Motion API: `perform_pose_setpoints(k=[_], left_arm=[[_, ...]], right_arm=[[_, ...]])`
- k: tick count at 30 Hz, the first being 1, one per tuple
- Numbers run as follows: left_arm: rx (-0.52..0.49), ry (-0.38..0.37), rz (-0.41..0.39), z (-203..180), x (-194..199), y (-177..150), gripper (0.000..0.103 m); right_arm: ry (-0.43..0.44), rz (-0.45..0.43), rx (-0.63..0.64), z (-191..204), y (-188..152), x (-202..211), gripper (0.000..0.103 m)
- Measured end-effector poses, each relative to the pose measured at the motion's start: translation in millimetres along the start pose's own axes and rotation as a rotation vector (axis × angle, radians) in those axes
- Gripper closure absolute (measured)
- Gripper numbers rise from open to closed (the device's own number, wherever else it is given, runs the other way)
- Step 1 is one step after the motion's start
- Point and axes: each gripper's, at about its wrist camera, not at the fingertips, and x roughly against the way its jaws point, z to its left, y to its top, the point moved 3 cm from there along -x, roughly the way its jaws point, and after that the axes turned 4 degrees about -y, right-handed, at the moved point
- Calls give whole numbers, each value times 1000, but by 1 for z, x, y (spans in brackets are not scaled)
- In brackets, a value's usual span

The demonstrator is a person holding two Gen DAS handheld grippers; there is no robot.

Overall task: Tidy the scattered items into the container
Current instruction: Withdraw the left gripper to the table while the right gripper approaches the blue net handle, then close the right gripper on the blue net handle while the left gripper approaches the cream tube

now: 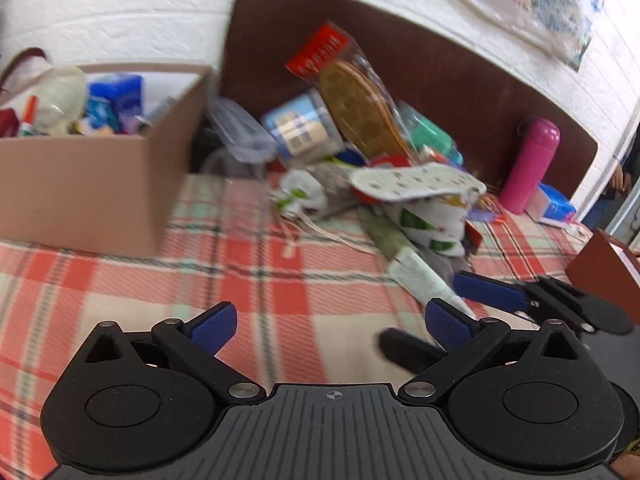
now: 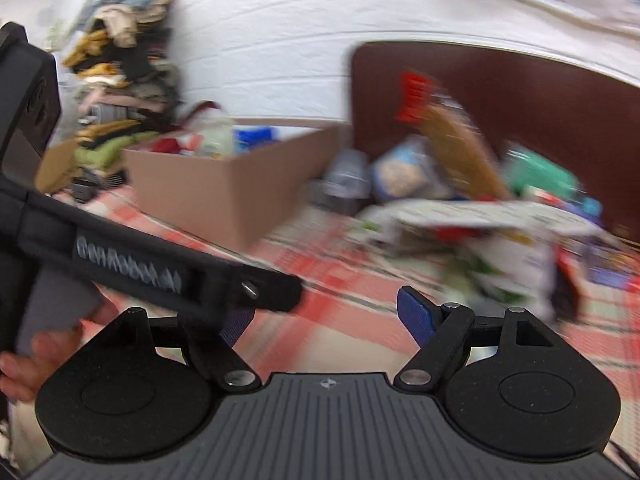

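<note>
Open plaid bedspread (image 1: 280,280) fills centre and lower left of the left wrist view. Cardboard box (image 1: 80,184) blocks the left; cluttered pile (image 1: 380,168) blocks centre right against the headboard (image 1: 460,80). Right gripper (image 1: 452,300) crowds the lower right, jaws apart.

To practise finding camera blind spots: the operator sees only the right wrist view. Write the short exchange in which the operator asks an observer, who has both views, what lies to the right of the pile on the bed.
Operator: Is anything to the right of the pile, past the edge of my frame?
Observer: Yes. A pink bottle stands upright against the brown headboard.
Operator: Is anything next to it?
Observer: A blue packet lies on the plaid cover, close to the right of the bottle's base.
</note>
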Motion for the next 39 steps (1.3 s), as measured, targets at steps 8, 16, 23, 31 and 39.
perform_pose_setpoints(k=[8, 16, 23, 31, 39], left_arm=[[45, -15, 29, -31, -39, 3, 0], [87, -10, 98, -52, -89, 8, 7], [99, 1, 156, -62, -124, 8, 17], [77, -70, 155, -67, -120, 9, 72], [-43, -4, 202, -61, -94, -3, 99]], right_arm=[[-206, 54, -93, -84, -40, 21, 33], [-311, 135, -141, -126, -59, 11, 48], [-289, 187, -155, -137, -71, 3, 70], [-253, 206, -200, -130, -68, 9, 86], [-201, 230, -227, -117, -73, 26, 82]])
